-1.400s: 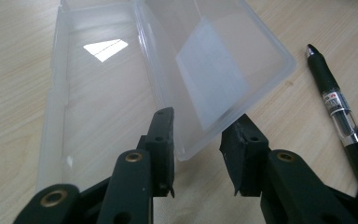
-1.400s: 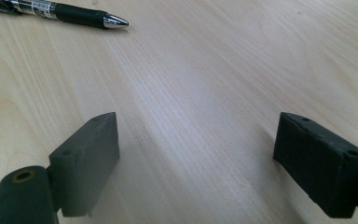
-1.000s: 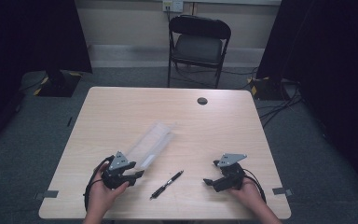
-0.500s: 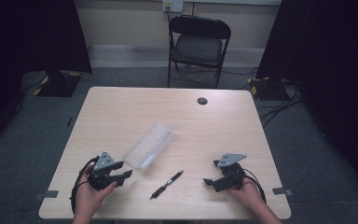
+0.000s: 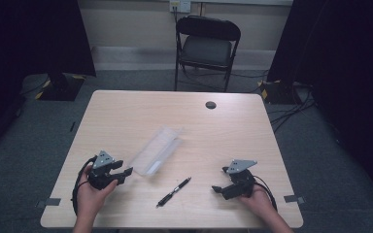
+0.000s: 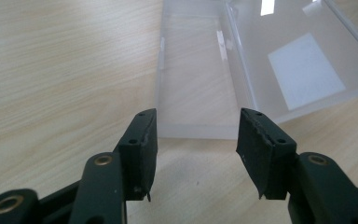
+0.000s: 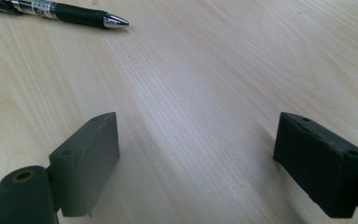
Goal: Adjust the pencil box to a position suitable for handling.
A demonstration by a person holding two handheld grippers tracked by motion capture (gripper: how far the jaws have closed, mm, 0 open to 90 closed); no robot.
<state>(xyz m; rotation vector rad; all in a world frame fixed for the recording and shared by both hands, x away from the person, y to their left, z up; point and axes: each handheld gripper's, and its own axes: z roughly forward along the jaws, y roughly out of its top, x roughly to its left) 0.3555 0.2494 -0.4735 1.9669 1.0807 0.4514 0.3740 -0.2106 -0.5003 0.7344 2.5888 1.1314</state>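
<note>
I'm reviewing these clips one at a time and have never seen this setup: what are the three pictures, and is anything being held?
A person sits at a wooden table, each hand holding black two-jawed tongs. The high view looks down from above; the other two cameras ride on the tongs and look along the jaws. The left tongs stand open, apart from the near end of a clear plastic case. The right tongs stand open over bare wood. A black pen lies between them. Nothing is held.
</note>
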